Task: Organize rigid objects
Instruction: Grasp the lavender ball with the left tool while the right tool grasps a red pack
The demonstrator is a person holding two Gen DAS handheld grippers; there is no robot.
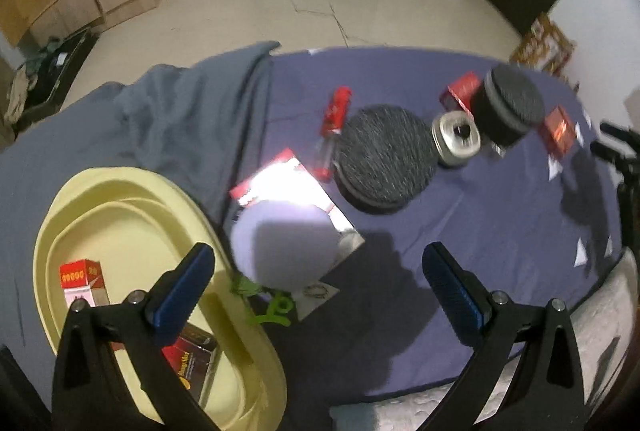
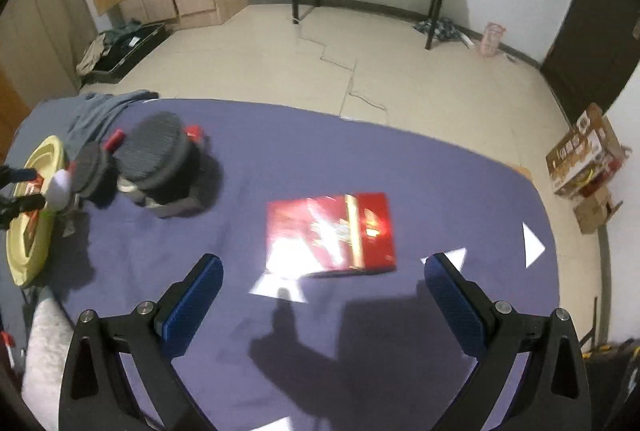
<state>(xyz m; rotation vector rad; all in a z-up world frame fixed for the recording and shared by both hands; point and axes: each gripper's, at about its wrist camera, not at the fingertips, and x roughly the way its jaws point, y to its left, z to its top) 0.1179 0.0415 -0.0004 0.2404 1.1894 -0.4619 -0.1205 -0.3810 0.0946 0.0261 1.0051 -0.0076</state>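
The right gripper (image 2: 324, 295) hangs over the purple surface (image 2: 440, 183) with its fingers (image 2: 192, 295) spread wide and nothing between them. The red box (image 2: 332, 235) lies flat just beyond the fingertips, a little toward the right finger's side of centre — close enough that this hand looks the obvious one to take it. Its long axis runs across the right wrist view, roughly along the line from one finger to the other, so as I judge it the fingers would have to span the long side or the wrist would need to turn to close on the short side. The box is glossy red with a gold band and washed by glare at its near left corner; it looks thin and stiff. White paper triangles (image 2: 534, 245) lie on the cloth beside it.

The left gripper (image 1: 320, 291) is also spread wide and empty, hovering at the rim of the yellow tub (image 1: 240, 331). Two small boxes (image 1: 82, 281) already lie in the tub. Well away across the surface sit a large round pad (image 1: 386, 167), a smaller one (image 1: 510, 107), a metal ring (image 1: 456, 143), a red tool (image 1: 334, 119) and more small red boxes (image 1: 560, 129) — still unsorted, by the look of it. A pale, blurred round thing (image 1: 280, 243) lies just ahead of the left fingers; I cannot tell what it is.
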